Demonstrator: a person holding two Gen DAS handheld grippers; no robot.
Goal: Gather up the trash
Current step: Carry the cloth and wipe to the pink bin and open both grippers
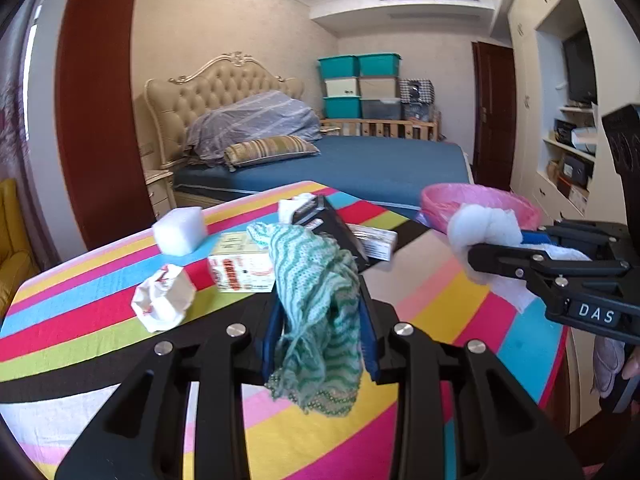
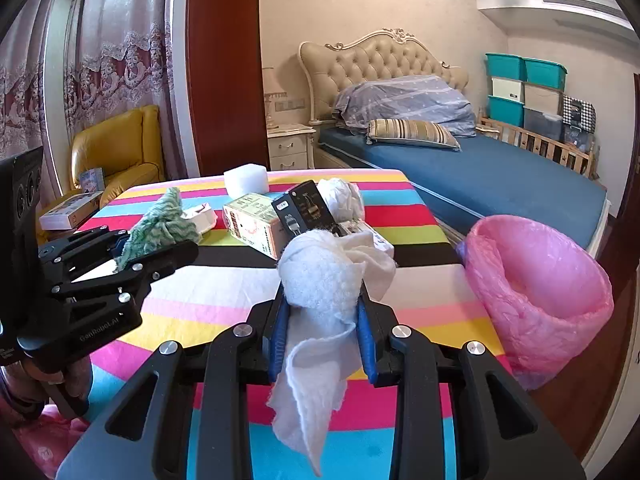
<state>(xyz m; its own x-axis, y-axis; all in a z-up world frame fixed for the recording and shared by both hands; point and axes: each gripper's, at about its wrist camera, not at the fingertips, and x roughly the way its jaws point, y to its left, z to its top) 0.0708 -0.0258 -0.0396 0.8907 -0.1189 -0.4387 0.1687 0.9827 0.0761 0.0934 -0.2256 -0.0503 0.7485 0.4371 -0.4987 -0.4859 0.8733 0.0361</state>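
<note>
My left gripper is shut on a green-and-white knitted cloth, which hangs bunched between its blue pads above the striped table. In the right wrist view the same gripper shows at the left with the green cloth. My right gripper is shut on a crumpled white cloth whose tail droops below the fingers. The left wrist view shows it holding the white cloth just before the pink-lined bin, which stands at the table's right edge.
On the table lie a crumpled paper, a white foam block, a printed carton, a black box, a white wad and a flat box. A blue bed lies behind, a yellow armchair at the left.
</note>
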